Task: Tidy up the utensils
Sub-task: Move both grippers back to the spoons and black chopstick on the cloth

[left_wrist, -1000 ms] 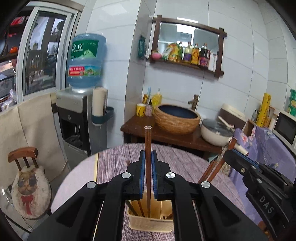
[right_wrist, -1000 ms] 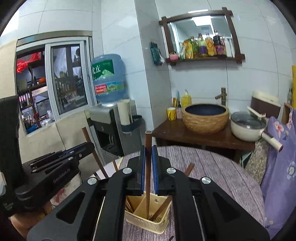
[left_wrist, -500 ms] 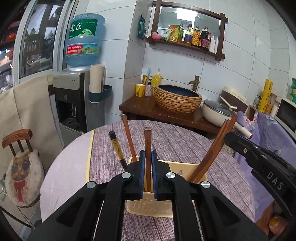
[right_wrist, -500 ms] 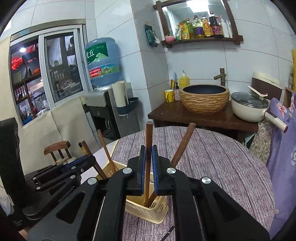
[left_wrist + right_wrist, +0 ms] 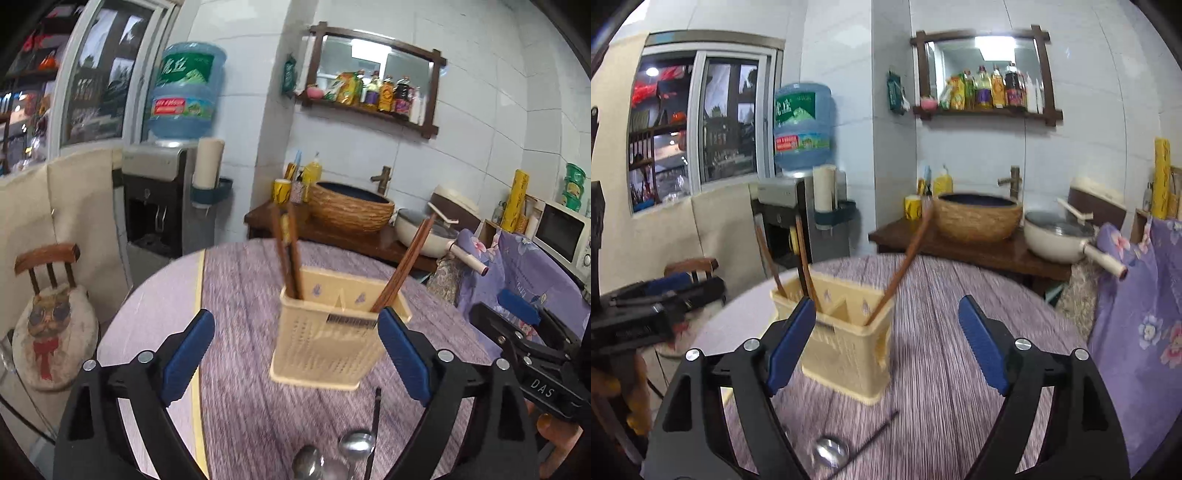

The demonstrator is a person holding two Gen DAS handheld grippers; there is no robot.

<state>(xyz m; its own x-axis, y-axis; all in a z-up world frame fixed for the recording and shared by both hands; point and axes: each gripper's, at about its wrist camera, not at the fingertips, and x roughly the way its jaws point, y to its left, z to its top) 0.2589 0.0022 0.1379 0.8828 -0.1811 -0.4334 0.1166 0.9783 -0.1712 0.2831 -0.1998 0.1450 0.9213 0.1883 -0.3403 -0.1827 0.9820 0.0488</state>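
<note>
Three chopsticks (image 5: 290,254) are standing in the cream holder (image 5: 325,343), two at its left end and one leaning out of the right, so this round of dropping looks finished and picking up the next utensil is the step in hand. The holder is sitting just ahead of the left gripper (image 5: 295,332), between its spread, still-opening fingers, which are gripping nothing. The right gripper (image 5: 886,332) is opening too, empty, the holder toward its left finger. Spoons (image 5: 354,448) are lying on the counter (image 5: 240,295) below the fingertips; reaching them calls for dipping lower and closing on one handle.
</note>
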